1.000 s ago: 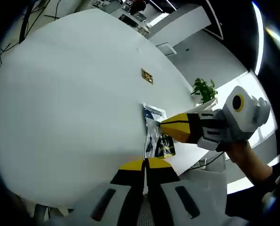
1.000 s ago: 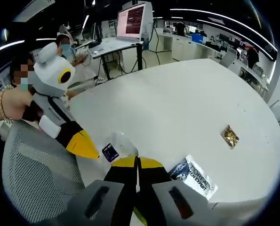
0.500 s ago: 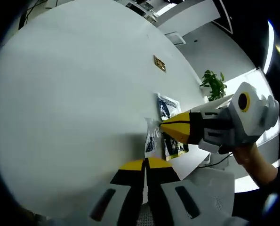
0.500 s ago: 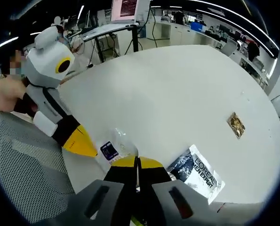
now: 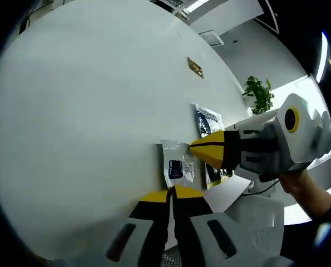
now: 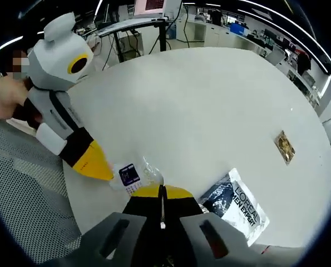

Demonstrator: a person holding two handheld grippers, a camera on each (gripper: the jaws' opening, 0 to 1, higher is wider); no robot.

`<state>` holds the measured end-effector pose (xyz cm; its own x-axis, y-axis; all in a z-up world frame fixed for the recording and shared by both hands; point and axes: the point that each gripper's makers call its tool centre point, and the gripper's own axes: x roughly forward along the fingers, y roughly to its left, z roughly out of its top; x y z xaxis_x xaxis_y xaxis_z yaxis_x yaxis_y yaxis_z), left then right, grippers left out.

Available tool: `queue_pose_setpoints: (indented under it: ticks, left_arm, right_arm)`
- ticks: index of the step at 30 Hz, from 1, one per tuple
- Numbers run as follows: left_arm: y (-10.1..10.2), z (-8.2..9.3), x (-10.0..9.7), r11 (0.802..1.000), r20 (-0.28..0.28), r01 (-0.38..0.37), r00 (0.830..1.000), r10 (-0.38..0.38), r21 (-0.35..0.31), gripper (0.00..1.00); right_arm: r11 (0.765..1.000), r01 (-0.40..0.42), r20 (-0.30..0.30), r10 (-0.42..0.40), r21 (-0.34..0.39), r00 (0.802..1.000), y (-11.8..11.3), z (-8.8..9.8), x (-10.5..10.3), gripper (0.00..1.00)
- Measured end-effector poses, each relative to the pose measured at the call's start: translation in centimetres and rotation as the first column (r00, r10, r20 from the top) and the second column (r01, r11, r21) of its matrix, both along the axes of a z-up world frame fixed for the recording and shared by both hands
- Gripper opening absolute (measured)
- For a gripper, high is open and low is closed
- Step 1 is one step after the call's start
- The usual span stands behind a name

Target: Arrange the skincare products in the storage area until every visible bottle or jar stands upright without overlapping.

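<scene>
In the left gripper view, the white counter [image 5: 70,111] fills the left side. Low and centre, the left gripper [image 5: 170,194] has its yellow-tipped jaws pressed together at the near edge of a small clear sachet [image 5: 175,167] with a dark label; whether a corner is pinched between them I cannot tell. Just to its right the right gripper [image 5: 194,148] comes in, its yellow tips clenched to a point touching the sachet's far side. Beyond lie a dark L'Oreal sachet [image 5: 208,121] and, farther off, a small gold packet [image 5: 196,67].

In the right gripper view the left gripper [image 6: 108,174] enters from the left, its tip at the clear sachet [image 6: 133,173] by the counter [image 6: 210,100] edge; the right gripper [image 6: 162,193], jaws together, sits just beside it. The L'Oreal sachet [image 6: 237,203] lies flat to the right, the gold packet [image 6: 286,147] well apart.

These look light, limp and slippery; they will likely flop rather than stand. The sealed edge seems the firmest hold.
</scene>
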<state>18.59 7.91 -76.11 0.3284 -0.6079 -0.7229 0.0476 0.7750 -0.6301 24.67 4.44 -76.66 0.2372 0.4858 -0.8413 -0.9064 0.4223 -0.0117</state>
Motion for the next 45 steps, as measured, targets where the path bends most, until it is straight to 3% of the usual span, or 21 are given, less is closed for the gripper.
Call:
queue_pose_setpoints:
  ticks: [10,15,17,21,22,24,26,27,29,31,33,38,41,45]
  left_arm:
    - [-0.1,0.0,-0.1,1.0,0.009,0.02,1.0,-0.02,0.003,0.0]
    - [1.3,0.9,-0.4,0.976,0.092,0.155,0.981,-0.17,0.15,0.01]
    - [1.5,1.2,0.1,0.966,0.122,0.186,0.97,-0.209,0.178,0.03]
    - [1.6,1.5,2.1,0.909,0.25,0.29,0.895,-0.368,0.3,0.09]
    - [1.0,1.8,2.8,0.89,0.301,0.32,0.857,-0.418,0.326,0.1]
    - [-0.3,2.0,3.3,0.873,0.351,0.34,0.816,-0.458,0.349,0.1]
    - [-1.0,1.7,3.8,0.839,0.371,0.373,0.771,-0.518,0.396,0.12]
    - [-1.2,1.3,3.9,0.81,0.362,0.399,0.746,-0.559,0.429,0.13]
    - [-1.2,0.3,3.8,0.765,0.331,0.431,0.719,-0.611,0.478,0.13]
    - [-1.1,-0.3,4.0,0.735,0.325,0.442,0.693,-0.643,0.513,0.14]
    - [-1.1,-0.7,3.9,0.738,0.319,0.441,0.699,-0.64,0.511,0.14]
    - [-1.5,-0.4,3.9,0.734,0.33,0.43,0.692,-0.642,0.525,0.14]
    - [-1.4,-0.5,3.8,0.735,0.332,0.417,0.696,-0.637,0.535,0.14]
    - [-1.3,-0.6,3.9,0.735,0.339,0.404,0.695,-0.633,0.544,0.14]
  right_arm:
    - [0.999,-0.043,0.035,0.043,-0.009,0.998,0.1,-0.1,0.3,0.01]
    - [0.999,-0.052,0.035,0.052,-0.006,0.998,0.3,-0.2,0.3,0.01]
    - [0.998,-0.066,0.038,0.066,-0.01,0.997,0.3,-0.3,0.5,0.01]
    - [0.998,-0.069,0.039,0.069,-0.008,0.997,0.3,-0.3,0.6,0.01]
    - [0.998,-0.068,0.038,0.068,-0.008,0.997,0.4,-0.3,0.6,0.01]
    - [0.997,-0.071,0.038,0.071,-0.009,0.997,0.3,-0.3,0.6,0.01]
    - [0.997,-0.08,0.041,0.08,-0.01,0.996,0.3,-0.3,0.6,0.01]
    - [0.997,-0.079,0.039,0.079,-0.008,0.996,0.3,-0.3,0.6,0.01]
    - [0.997,-0.083,0.038,0.083,-0.009,0.996,0.3,-0.3,0.6,0.01]
    - [0.996,-0.088,0.039,0.088,-0.011,0.995,0.3,-0.4,0.6,0.01]
    - [0.996,-0.094,0.042,0.094,-0.012,0.995,0.4,-0.4,0.6,0.01]
    - [0.995,-0.101,0.047,0.102,-0.011,0.994,0.4,-0.4,0.6,0.01]
    - [0.993,-0.115,0.057,0.116,-0.016,0.992,0.4,-0.4,0.7,0.02]
    - [0.99,-0.143,0.149,0.143,-0.006,0.979,0.5,0.5,1.3,0.02]
